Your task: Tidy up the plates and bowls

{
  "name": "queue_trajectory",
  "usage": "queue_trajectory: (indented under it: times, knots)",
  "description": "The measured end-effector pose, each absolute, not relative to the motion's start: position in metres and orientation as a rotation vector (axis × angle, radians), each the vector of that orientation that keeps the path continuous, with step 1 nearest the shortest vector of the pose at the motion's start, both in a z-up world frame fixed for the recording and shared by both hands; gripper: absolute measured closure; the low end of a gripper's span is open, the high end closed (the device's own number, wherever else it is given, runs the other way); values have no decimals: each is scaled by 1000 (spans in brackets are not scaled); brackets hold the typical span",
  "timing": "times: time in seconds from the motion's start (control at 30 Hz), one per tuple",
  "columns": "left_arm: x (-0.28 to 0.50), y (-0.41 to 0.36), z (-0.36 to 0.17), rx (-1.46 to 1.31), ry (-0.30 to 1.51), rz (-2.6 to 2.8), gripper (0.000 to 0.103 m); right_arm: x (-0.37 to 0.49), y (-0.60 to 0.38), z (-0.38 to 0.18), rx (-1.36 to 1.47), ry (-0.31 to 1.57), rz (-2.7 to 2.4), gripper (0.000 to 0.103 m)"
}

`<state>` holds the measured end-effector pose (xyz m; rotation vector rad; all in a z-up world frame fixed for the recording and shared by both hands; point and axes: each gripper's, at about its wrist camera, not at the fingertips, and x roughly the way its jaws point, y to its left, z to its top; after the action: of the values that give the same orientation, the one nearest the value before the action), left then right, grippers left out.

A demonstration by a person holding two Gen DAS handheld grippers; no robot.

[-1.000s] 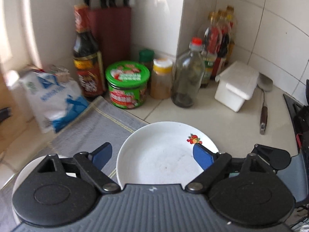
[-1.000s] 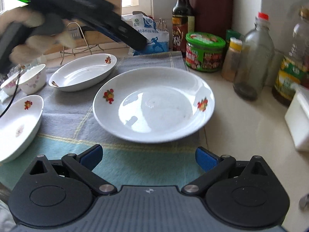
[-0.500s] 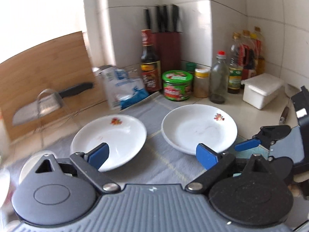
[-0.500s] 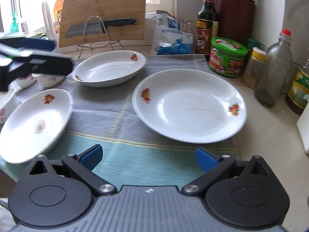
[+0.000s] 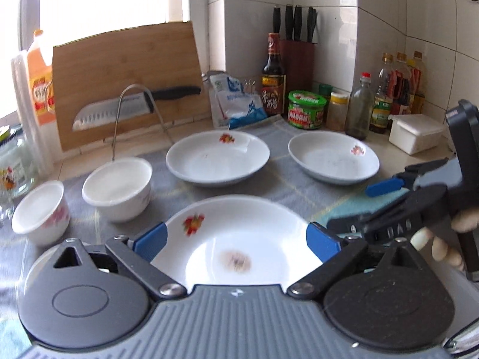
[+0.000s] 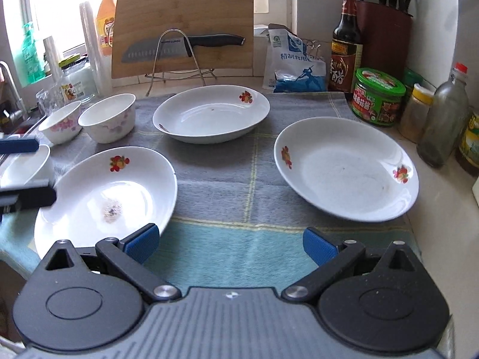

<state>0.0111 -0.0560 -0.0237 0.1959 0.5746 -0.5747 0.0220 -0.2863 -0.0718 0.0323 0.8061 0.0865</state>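
Both sets of fingers gape empty — your left gripper [image 5: 236,240] hangs over the near plate [image 5: 239,236] on the cloth [image 6: 239,179], and a careless close on its thin slick rim could tip it into the bowls [image 5: 118,188] just beside.

Plates [image 6: 344,170] and bowls [image 6: 107,119]: glossy white glazed ceramic, printed flowers. Near-left plate [image 6: 104,197] has a dull smudge in its well. Cloth [image 6: 239,179] over the bench: woven, matt, grey with a teal strip at the near edge. Cutting board [image 6: 185,15] at the back edge: bamboo-look wood, satin. Knife [image 6: 155,51]: brushed metal blade, black handle, on a wire metal rack [image 6: 176,56]. Both claws, left claw [image 5: 236,240] and right claw [image 6: 230,245]: matt black plastic, blue pads [image 6: 140,243].
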Motion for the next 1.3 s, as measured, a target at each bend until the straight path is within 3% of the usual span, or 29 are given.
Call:
queue_trajectory:
  times: [0.53,1.3]
  knots:
    - [-14,-14,-75,232,720,-615,4,10,-240,-66,74,822,134,0]
    - [15,-35,-97,253,688,-658,0,65,-247,-77,50,897,328,0]
